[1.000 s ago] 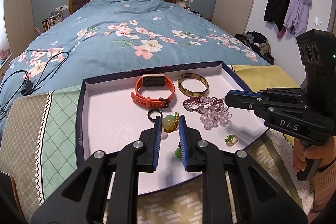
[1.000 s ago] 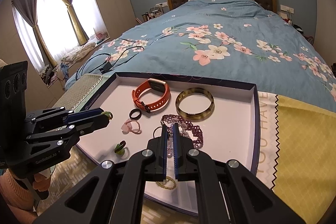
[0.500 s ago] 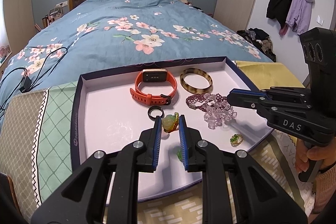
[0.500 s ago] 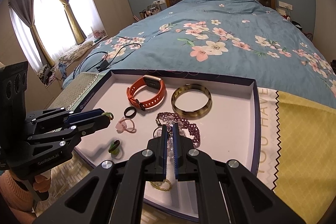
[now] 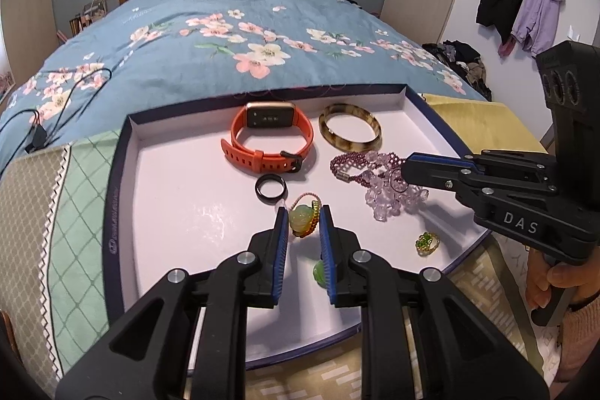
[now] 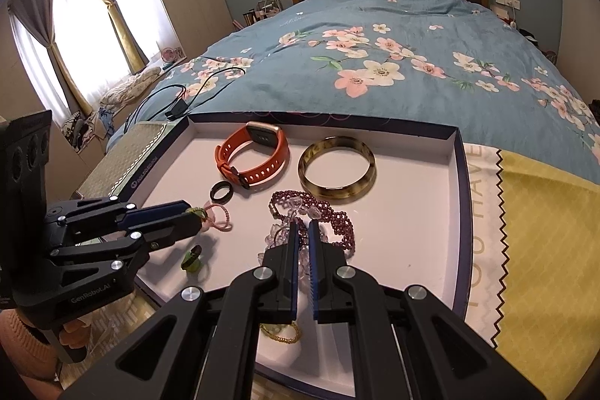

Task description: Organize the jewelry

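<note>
A white tray with a dark rim (image 5: 123, 152) (image 6: 455, 152) holds an orange watch (image 5: 270, 141) (image 6: 255, 156), a tortoiseshell bangle (image 5: 349, 132) (image 6: 337, 173), a black ring (image 5: 270, 187) (image 6: 222, 192), purple and clear bead bracelets (image 5: 378, 182) (image 6: 330, 216), a gold-green ring (image 5: 426, 243) and a green ring (image 6: 192, 259). My left gripper (image 5: 303, 218) (image 6: 191, 218) is shut on a jade pendant with a beaded cord (image 5: 302, 217), just above the tray. My right gripper (image 6: 303, 231) (image 5: 407, 171) is nearly shut over the clear beads, with a thin ring (image 5: 397, 180) at its tips.
The tray lies on patterned cloths at the foot of a bed with a blue floral quilt (image 5: 232, 36). A black cable (image 5: 45, 107) lies on the quilt to the left. A gold bead bracelet (image 6: 281, 332) lies in the tray under the right gripper. Coats (image 5: 521, 2) hang on the right wall.
Both grippers have moved slightly forward over the tray. The left still holds the pendant. The right now reaches the clear beads.
</note>
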A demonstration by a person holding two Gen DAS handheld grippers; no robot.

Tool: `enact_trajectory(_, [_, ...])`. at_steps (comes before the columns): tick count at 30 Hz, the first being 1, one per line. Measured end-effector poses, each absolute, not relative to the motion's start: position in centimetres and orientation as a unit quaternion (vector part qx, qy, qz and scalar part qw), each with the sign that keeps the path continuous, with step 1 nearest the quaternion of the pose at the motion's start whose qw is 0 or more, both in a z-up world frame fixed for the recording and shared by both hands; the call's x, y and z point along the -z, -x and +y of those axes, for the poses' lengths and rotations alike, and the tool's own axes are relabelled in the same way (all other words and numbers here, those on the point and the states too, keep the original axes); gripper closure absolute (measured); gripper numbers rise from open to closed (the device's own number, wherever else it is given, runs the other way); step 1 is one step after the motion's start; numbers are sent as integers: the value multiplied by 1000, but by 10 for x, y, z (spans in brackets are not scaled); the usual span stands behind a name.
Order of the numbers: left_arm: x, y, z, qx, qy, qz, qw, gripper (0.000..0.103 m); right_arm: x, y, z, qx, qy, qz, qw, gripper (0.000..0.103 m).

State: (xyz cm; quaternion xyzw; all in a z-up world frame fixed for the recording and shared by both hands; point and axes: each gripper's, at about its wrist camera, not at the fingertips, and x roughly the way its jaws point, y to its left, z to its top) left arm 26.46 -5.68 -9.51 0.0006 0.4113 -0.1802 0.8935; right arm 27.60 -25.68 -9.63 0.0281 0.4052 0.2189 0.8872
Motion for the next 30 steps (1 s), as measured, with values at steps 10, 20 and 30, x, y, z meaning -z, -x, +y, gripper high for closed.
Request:
enact_trajectory(10, [97, -264, -53, 181, 14, 415, 892, 64, 93, -270, -261, -212, -35, 399, 892, 86])
enact_trajectory(20, [52, -207, -31, 143, 10, 311, 940, 13, 63, -222, -269, -191, -27, 323, 927, 28])
enact_trajectory(30, [24, -126, 2, 85, 16, 210, 974, 6, 40, -145, -281, -123, -7, 215, 969, 7])
